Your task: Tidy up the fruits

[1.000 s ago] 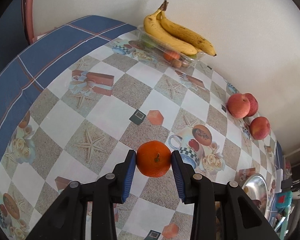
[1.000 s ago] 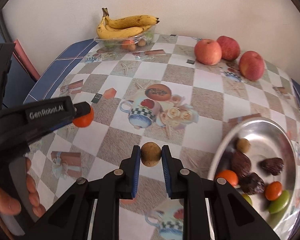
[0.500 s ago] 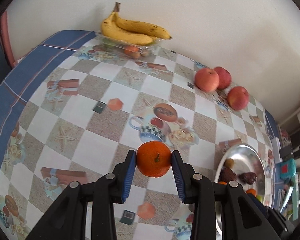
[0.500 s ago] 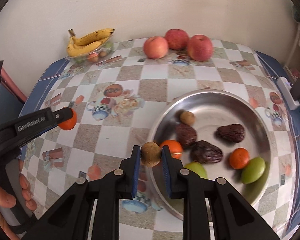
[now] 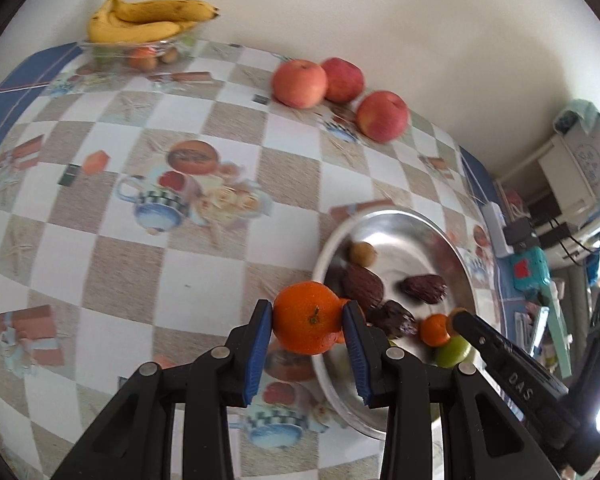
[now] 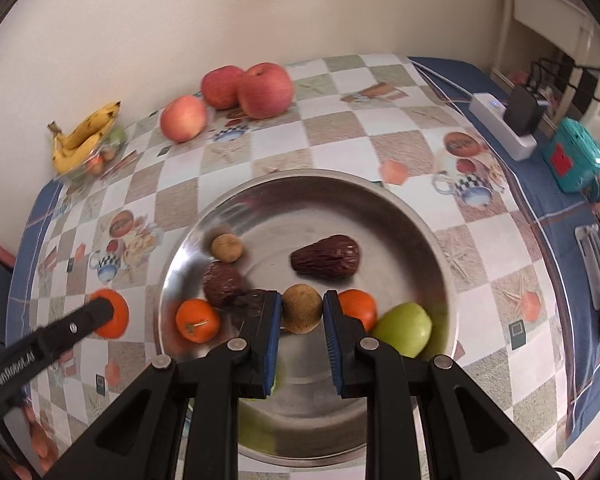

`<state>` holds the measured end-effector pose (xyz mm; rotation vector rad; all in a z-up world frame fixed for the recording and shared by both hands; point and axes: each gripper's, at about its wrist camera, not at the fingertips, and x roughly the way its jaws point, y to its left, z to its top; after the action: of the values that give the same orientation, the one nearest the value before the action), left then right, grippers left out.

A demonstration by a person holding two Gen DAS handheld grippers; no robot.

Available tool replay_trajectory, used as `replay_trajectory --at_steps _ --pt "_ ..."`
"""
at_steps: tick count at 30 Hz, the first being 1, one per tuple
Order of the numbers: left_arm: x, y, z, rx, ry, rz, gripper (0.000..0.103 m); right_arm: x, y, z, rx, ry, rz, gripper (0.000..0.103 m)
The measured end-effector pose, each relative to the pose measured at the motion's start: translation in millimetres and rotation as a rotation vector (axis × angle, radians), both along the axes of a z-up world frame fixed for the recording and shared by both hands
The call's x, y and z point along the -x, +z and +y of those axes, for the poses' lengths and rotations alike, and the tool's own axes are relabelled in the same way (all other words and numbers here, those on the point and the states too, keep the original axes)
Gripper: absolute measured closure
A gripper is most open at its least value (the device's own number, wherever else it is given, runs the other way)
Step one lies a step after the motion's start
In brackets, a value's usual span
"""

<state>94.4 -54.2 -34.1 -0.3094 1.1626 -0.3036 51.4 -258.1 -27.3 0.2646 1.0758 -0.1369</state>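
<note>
Right gripper (image 6: 301, 309) jaws closed on a brown fruit (image 6: 301, 307), over the bowl (image 6: 400, 216) at frame centre. Left gripper (image 5: 307, 319) clamps an orange (image 5: 306, 317) at the bowl's left rim (lower centre). Step: delivery. Next, probably: lower, open jaws.

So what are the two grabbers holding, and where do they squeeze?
The left gripper squeezes an orange tangerine by its two sides. The right gripper pinches a small brown round fruit by its sides, above the metal bowl.

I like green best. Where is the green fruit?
In the right wrist view, the green fruit lies in the silver bowl, right of the right gripper, beside a small orange.
</note>
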Motion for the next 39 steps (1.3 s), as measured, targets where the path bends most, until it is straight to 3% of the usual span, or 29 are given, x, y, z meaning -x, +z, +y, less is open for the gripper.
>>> replay_trajectory --at_steps 11,16,19,26,28,29,31,33,35,37,39 --pt "9 -6 -38 -0.054 -0.134 -0.009 0.064 0 -7 -4 -0.007 -0.004 0.031 0.08" --pt "8 -8 -38 -0.065 -0.137 -0.003 0.062 0 -9 -1 0.001 0.008 0.043 0.08" --pt "7 -8 -36 -0.051 -0.127 -0.003 0.05 -1 -11 -1 -0.007 0.006 0.052 0.08" --pt "6 -6 -32 -0.066 -0.107 -0.016 0.047 -1 -11 -1 0.0 0.007 0.059 0.079" --pt "5 -8 -29 -0.087 -0.089 -0.015 0.035 -1 -11 -1 0.002 0.007 0.061 0.075" --pt "4 -9 -27 -0.107 -0.077 -0.016 0.03 -1 -11 -1 0.0 0.008 0.063 0.066" --pt "2 -12 -21 -0.153 -0.048 -0.018 0.025 -1 -12 0 -0.009 0.009 0.063 0.059" --pt "0 -16 -15 -0.202 -0.02 -0.017 0.01 -1 -12 2 -0.007 0.018 0.062 0.057" --pt "-1 -20 -6 -0.257 0.016 -0.024 0.0 0 -12 5 0.003 0.031 0.063 0.049" --pt "-1 -22 2 -0.286 0.044 -0.033 0.0 2 -12 7 0.013 0.041 0.064 0.04" --pt "-1 -23 9 -0.314 0.067 -0.043 0.0 4 -13 10 0.024 0.05 0.062 0.038"
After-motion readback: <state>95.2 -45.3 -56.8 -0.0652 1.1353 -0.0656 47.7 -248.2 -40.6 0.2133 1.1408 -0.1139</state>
